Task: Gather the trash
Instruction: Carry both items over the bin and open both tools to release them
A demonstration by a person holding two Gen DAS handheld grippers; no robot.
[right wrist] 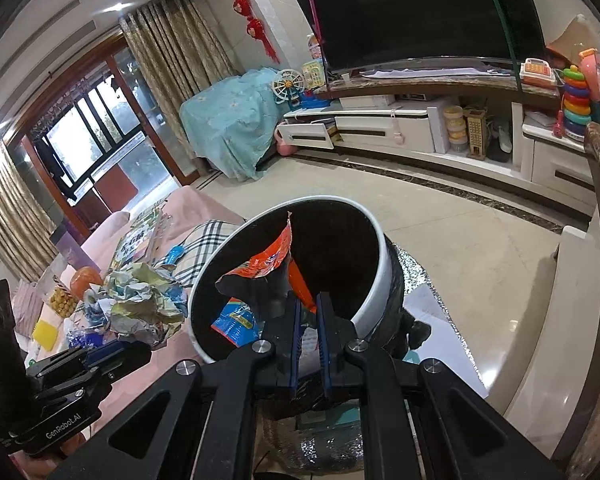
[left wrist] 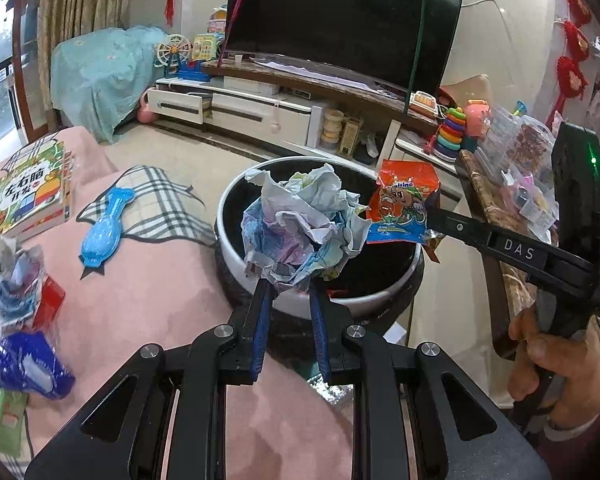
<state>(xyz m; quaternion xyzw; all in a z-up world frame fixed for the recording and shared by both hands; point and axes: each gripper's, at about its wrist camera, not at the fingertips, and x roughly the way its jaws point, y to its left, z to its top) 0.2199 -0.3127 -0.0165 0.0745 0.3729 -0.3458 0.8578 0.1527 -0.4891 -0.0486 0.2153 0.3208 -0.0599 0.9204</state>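
The left gripper (left wrist: pixel 289 280) is closed on a crumpled paper ball (left wrist: pixel 300 224), which has blue, pink and white print, and it holds this ball above the near rim of the trash bin (left wrist: pixel 236 196). The bin is round, with a white rim and a black liner inside, and it stands just beside the edge of the pink sofa cover (left wrist: pixel 148 300). The right gripper (right wrist: pixel 307 300) is closed on an orange snack wrapper (right wrist: pixel 272 258) with blue at its lower end. In the right wrist view the wrapper hangs over the dark opening of the bin; in the left wrist view the same wrapper (left wrist: pixel 400 204) is over the far right rim, near the paper ball but apart from it. On the sofa cover more things lie: a second crumpled paper (left wrist: pixel 14 280) at the left with a red packet (left wrist: pixel 50 300) touching it, a shiny blue wrapper (left wrist: pixel 20 364) below them, a blue plastic toy (left wrist: pixel 100 232) on a checked cloth (left wrist: pixel 152 200), and a children's book (left wrist: pixel 32 192) farther back. A large black television (left wrist: pixel 340 20) stands on a low white cabinet (left wrist: pixel 252 110) behind the bin.
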